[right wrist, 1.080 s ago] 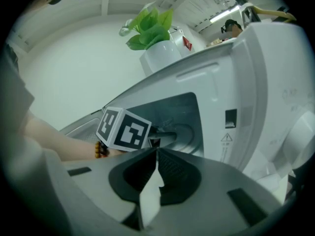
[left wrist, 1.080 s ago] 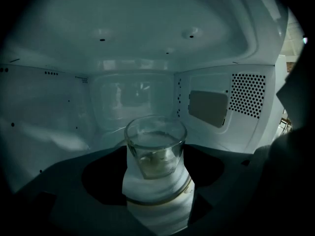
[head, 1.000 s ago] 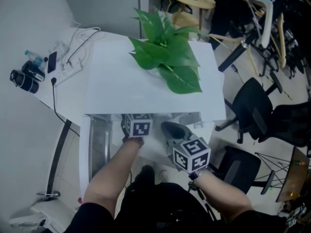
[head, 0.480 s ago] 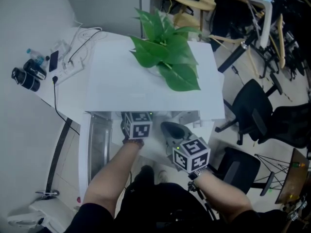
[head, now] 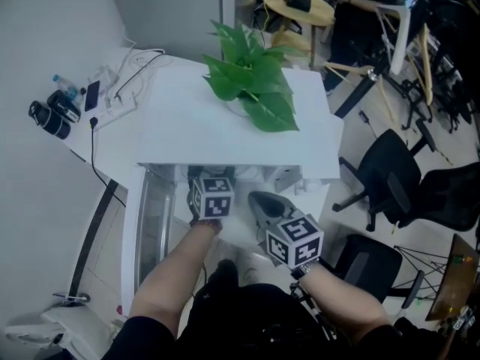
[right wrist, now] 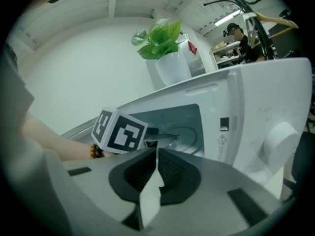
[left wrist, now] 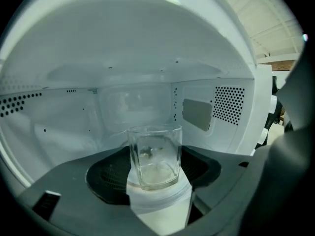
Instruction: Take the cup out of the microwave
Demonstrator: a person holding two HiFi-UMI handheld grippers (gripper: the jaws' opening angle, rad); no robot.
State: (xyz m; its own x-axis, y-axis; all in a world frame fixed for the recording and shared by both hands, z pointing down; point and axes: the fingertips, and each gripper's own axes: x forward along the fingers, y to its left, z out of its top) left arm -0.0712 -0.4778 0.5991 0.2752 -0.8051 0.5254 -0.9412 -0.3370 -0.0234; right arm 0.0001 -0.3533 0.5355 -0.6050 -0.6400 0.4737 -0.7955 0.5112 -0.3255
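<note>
A clear glass cup (left wrist: 154, 155) stands upright inside the white microwave (head: 225, 133), between the jaws of my left gripper (left wrist: 155, 168). The dark pads lie against both its sides, so the gripper is shut on it. From the head view only that gripper's marker cube (head: 212, 198) shows, at the oven's open mouth; the cup is hidden under the oven's top. My right gripper (right wrist: 156, 154) hangs just outside the opening to the right (head: 259, 199), its jaws together with nothing in them.
The microwave door (head: 152, 223) stands open at the left. A green potted plant (head: 251, 88) sits on the oven's top. The control panel with a knob (right wrist: 278, 139) is at the right. Cables and a power strip (head: 112, 103) lie at the left, office chairs (head: 390, 171) at the right.
The left gripper's cube now sits slightly further out from the microwave's front edge. The head view has shifted a little. The right gripper has kept its place.
</note>
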